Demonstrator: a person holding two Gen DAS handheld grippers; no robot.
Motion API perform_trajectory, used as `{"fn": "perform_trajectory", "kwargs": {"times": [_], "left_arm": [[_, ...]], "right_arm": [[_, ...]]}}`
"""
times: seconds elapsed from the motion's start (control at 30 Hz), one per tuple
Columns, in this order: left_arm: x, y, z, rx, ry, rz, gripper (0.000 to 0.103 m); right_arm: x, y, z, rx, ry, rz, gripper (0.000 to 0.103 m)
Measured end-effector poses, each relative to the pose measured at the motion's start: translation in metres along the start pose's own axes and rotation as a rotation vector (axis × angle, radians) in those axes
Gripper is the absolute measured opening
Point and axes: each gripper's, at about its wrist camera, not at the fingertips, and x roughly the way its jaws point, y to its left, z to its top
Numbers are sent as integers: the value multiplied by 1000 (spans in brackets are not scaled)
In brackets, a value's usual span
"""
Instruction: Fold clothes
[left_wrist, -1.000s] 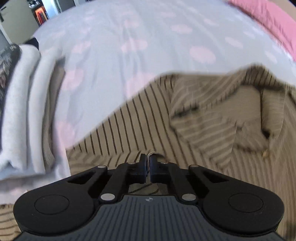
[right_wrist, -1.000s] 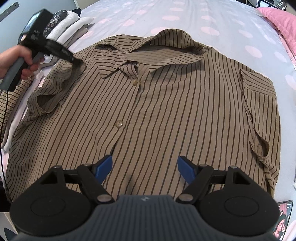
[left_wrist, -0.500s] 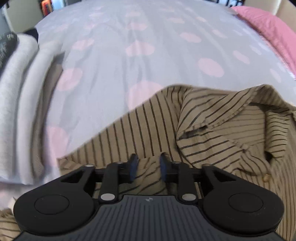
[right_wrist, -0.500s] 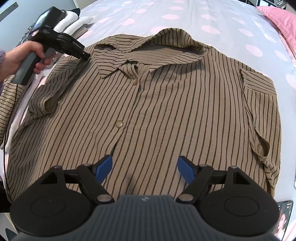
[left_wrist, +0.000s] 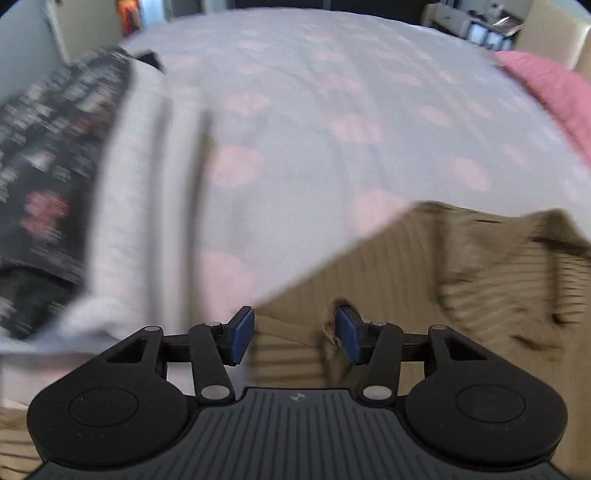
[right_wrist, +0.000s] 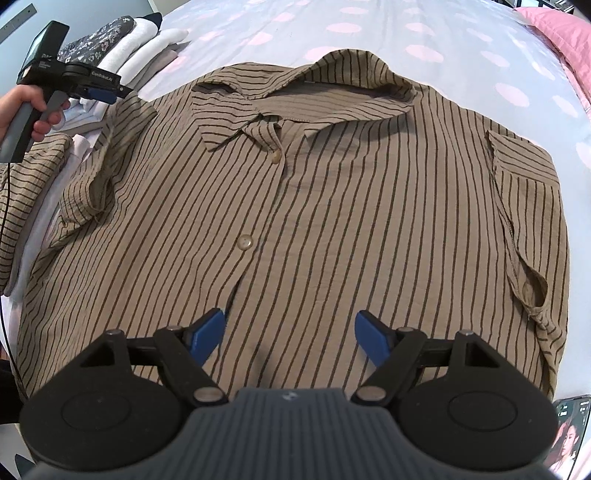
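While both tools gape, the left (left_wrist: 293, 334) opening, the striped shirt (right_wrist: 332, 206) lies lengthwise, collar pointing away.

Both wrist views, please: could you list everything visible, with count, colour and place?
Shirt: one, tan with dark stripes, spread flat on the bed, collar far.
Bedsheet: one, pale with pink dots, under the shirt.
Folded clothes: one stack, white, grey, dark floral, far left.
Pillow: one, pink, far right.
Phone: one, near right corner.
Left gripper: blue pads, jaws opening over the shirt's shoulder.
Right gripper: blue pads, open above the shirt front.
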Motion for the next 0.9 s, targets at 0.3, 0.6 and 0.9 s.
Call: {"fn": "perform_trajectory", "kwargs": {"times": [0.3,0.6,0.9], "left_arm": [[-5,-35,4,88,2,-61,50],[26,5,3,-32,35,211,50],[41,10,0,-14,54,237,1]], "right_arm": [[3,1,0,-3,5,0,80],[5,3,0,-6,13,10,80],[6,3,1,-6,19,1,80]]}}
